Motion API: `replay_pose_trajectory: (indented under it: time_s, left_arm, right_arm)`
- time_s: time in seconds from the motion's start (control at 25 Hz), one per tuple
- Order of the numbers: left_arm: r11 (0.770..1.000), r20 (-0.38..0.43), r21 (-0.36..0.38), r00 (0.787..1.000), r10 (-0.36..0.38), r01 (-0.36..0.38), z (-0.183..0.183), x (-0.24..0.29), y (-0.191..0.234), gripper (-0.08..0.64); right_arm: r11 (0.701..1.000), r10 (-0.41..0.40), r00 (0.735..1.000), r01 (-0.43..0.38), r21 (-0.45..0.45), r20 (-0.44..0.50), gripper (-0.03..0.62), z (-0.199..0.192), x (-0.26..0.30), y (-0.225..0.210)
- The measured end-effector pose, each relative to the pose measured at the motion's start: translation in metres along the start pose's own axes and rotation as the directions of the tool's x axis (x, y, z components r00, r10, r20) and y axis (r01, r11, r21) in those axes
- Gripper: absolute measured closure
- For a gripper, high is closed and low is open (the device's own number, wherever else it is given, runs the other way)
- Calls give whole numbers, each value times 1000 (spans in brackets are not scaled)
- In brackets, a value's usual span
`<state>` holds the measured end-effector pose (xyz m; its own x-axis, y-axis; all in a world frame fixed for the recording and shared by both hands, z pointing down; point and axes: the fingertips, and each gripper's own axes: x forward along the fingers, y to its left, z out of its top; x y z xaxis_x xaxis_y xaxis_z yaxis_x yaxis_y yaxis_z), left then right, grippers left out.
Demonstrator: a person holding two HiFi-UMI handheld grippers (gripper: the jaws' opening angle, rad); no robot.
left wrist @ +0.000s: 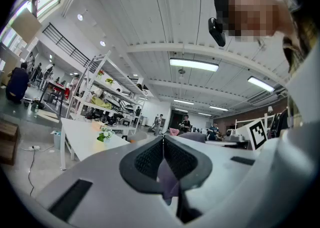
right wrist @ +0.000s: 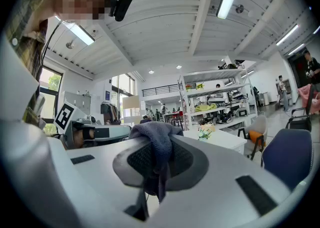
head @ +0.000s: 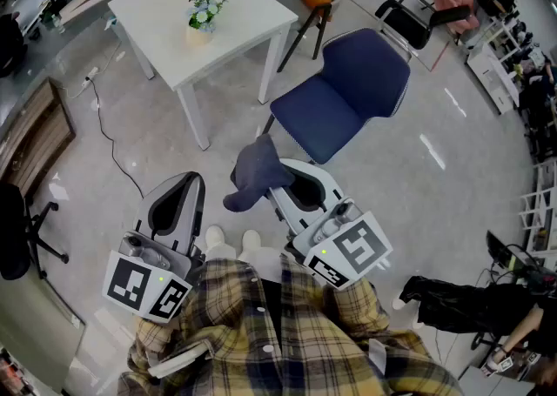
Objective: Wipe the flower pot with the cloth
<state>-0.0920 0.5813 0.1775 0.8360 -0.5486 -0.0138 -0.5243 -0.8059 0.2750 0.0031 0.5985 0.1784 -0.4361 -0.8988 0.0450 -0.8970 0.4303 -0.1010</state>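
White table point(head: 235, 16): head view, 11 o'clock of the frame, standing on grey floor.
Blue chair point(head: 348, 90): 1 o'clock from the grippers, at 4 o'clock from the table, seat bare.
Person's plaid shirt point(head: 270, 333): 6 o'clock, bottom edge of the head view.
Right gripper point(head: 283, 185): held level ahead of the shirt, jaws pinching the cloth between their black pads.
Left gripper point(head: 187, 184): at 9 o'clock from the right gripper and apart from it, jaws pressed together with the pads meeting along one seam.
Cloth point(head: 254, 175): dark blue-grey, bunched over the right jaw tips, a fold hanging down at 7 o'clock.
Flower pot point(head: 199, 33): small pale pot with white flowers and green leaves, upright on the table, well apart from both grippers at 11 o'clock from them.
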Motion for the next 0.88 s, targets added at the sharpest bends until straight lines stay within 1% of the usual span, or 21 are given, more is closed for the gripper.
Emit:
replay_pose_trajectory:
  time_s: [0.44,0.64,0.88]
  left_arm:
    - [1000,12,3,1000,17,-17,-7,5,6,545]
    - [998,23,7,998,56,-56,-16,3,10,545]
    - [996,20,2,996,91,-92,-17,15,17,545]
  right_arm:
    - [1000,11,1000,-11,1,-5,569,-9,4,-5]
    - [999,34,999,-34,-1,-9,569,-19,4,-10]
    - [999,45,999,-45,10,-25,569,-18,9,-28]
